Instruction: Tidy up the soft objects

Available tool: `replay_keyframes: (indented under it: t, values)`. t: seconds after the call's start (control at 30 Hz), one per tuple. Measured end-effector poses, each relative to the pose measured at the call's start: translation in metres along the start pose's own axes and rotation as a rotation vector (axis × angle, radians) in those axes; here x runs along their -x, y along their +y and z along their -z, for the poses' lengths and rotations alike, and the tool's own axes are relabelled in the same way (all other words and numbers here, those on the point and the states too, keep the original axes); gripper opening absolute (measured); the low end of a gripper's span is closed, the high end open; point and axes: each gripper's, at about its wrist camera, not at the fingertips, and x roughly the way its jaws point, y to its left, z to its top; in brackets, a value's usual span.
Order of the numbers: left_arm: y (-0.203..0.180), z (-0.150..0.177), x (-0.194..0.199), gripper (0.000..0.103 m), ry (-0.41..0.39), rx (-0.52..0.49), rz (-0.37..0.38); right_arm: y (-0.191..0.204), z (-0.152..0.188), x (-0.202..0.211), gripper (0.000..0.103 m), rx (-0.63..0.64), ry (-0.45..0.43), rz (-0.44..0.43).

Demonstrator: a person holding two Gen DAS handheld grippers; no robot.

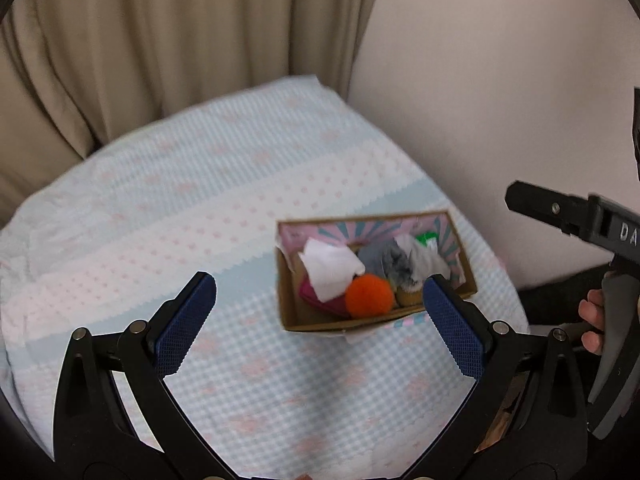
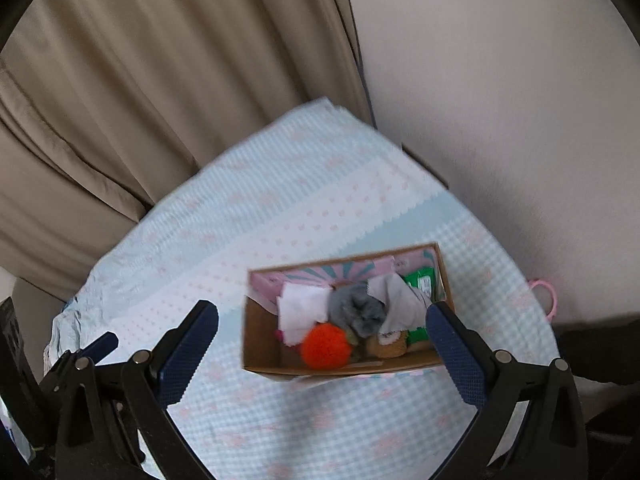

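A cardboard box point(image 1: 466, 280) point(image 2: 250, 344) stands on a light blue and pink patterned cloth point(image 1: 200, 200) point(image 2: 300, 208). Inside lie an orange pom-pom ball point(image 1: 368, 295) point(image 2: 323, 346), a white cloth point(image 1: 332, 270) point(image 2: 302, 312), a grey plush point(image 1: 380, 258) point(image 2: 354, 308), a pale grey cloth point(image 2: 400, 304), a tan plush point(image 1: 408, 298) point(image 2: 388, 346) and a green packet point(image 2: 418, 282). My left gripper point(image 1: 320, 292) hangs open above the cloth, nothing between its fingers. My right gripper point(image 2: 322, 320) is open too, held above the box.
Beige curtains point(image 1: 160, 40) point(image 2: 160, 80) hang behind the cloth and a pale wall point(image 1: 500, 80) point(image 2: 500, 80) stands on the right. A hand point(image 1: 592, 320) holds the other gripper at the right edge. A pink ring point(image 2: 546, 292) lies by the wall.
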Motion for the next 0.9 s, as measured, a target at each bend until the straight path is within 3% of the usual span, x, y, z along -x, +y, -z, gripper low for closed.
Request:
replay_keyframes:
  t: [0.23,0.4,0.63,0.9]
  values:
    - [0.04,-0.003,0.106,0.103,-0.184,-0.034,-0.031,0.082,0.014,0.094,0.103,0.129,-0.173,0.053]
    - [0.065,0.0,0.159,0.103,-0.289,-0.026,-0.038,0.125,0.036,0.144,0.103,0.183,-0.282,0.085]
    - [0.086,0.015,0.208,0.103,-0.408,-0.043,-0.038,0.154,0.072,0.173,0.103,0.203,-0.397,0.135]
    - [0.086,0.032,0.233,0.103,-0.464,-0.07,-0.036,0.163,0.092,0.192,0.103,0.212,-0.468,0.172]
